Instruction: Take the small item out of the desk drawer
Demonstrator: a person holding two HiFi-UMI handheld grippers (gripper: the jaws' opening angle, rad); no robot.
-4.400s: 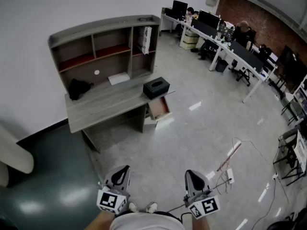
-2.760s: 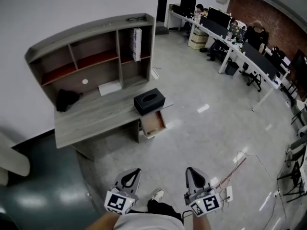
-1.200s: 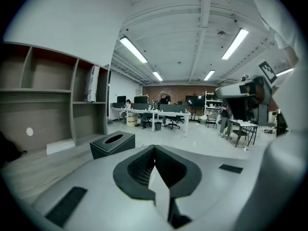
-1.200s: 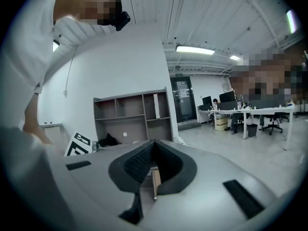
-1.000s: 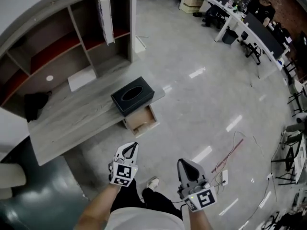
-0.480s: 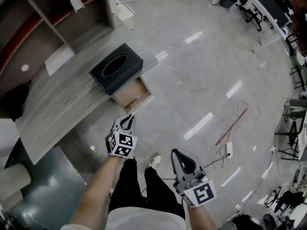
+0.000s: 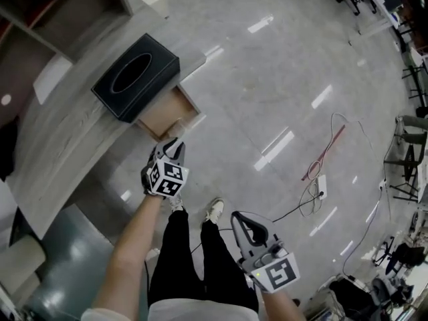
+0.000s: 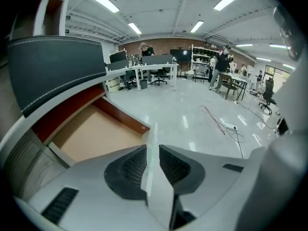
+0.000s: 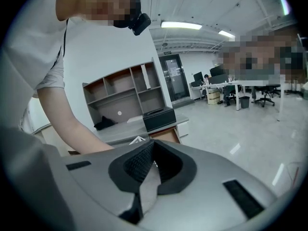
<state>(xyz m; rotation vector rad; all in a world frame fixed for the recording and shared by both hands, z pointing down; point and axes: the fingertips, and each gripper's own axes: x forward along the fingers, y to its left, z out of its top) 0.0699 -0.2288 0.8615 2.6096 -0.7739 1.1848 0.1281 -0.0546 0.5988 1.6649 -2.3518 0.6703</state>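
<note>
— Where were the tongs relative to the drawer?

— The left gripper (image 7: 176, 142) hovered just beside the front edge of the open drawer (image 7: 159, 111), with its tips pointing in over the drawer and not touching it. Its jaws were opening. A narrow slit showed between the ribbed black pads, with nothing in it. The right gripper (image 7: 238, 217) hung well apart from the drawer, low by the person's leg (image 7: 221, 259). Its jaws were together and empty.

— And the small item?

— I could not make it out. The left gripper view showed a flat, tan, board-like drawer bottom with reddish-brown side walls. No view showed a clear object lying there.

— What did the furniture look like?

— The drawer was a shallow rectangular tray pulled out from under a grey, wood-grained desk (image 7: 63, 136). A black, box-shaped tissue box (image 7: 136, 76) with an oval slot in its top sat on the desk directly above the drawer. It looked leather-like, with pale stitching along one edge. The floor (image 7: 267, 79) was pale and glossy, streaked with light reflections. A thin red cable (image 7: 328, 154) and a white power strip (image 7: 322, 186) lay on it, far off on the right side.
</note>
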